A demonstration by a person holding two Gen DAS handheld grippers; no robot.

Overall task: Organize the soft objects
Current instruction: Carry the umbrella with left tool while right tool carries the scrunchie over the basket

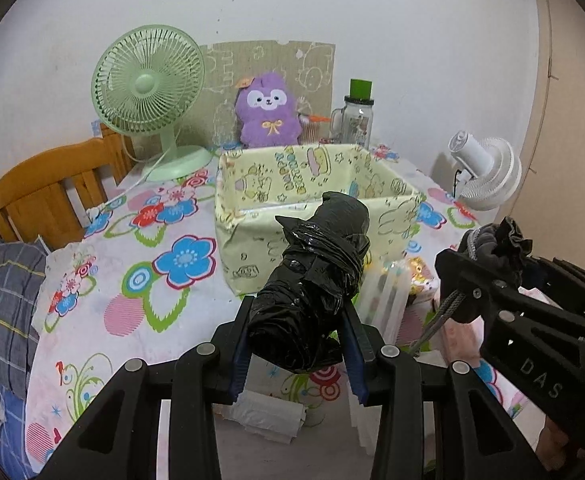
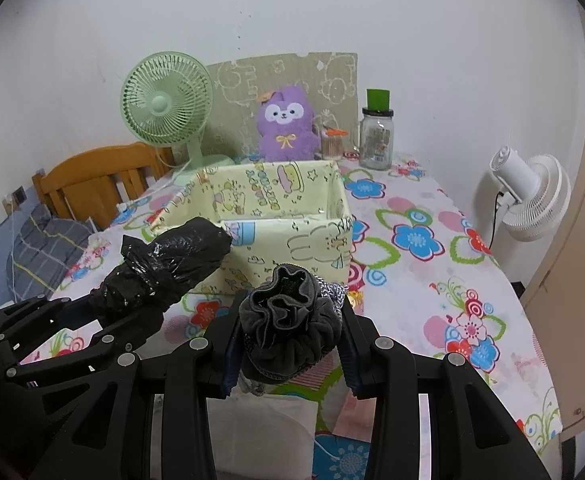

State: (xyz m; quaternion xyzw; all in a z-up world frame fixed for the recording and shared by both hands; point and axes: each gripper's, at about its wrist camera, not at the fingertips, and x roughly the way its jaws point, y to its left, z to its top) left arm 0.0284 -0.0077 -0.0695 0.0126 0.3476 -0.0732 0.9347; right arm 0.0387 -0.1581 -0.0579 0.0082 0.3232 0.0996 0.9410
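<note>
Left wrist view, black bundle (image 1: 312,280) hides box (image 1: 244,236) front

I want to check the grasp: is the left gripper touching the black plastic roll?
Touching. In the left wrist view, the left gripper has both fingers pressed against the sides of the black plastic roll, which is lifted above the table.

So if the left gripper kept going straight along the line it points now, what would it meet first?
Most likely the pale yellow box. The left gripper, shut on a black plastic-wrapped bundle, aims at the box's near wall or rim. Depth is unclear, so the bundle's tip might pass just over into the opening.
</note>
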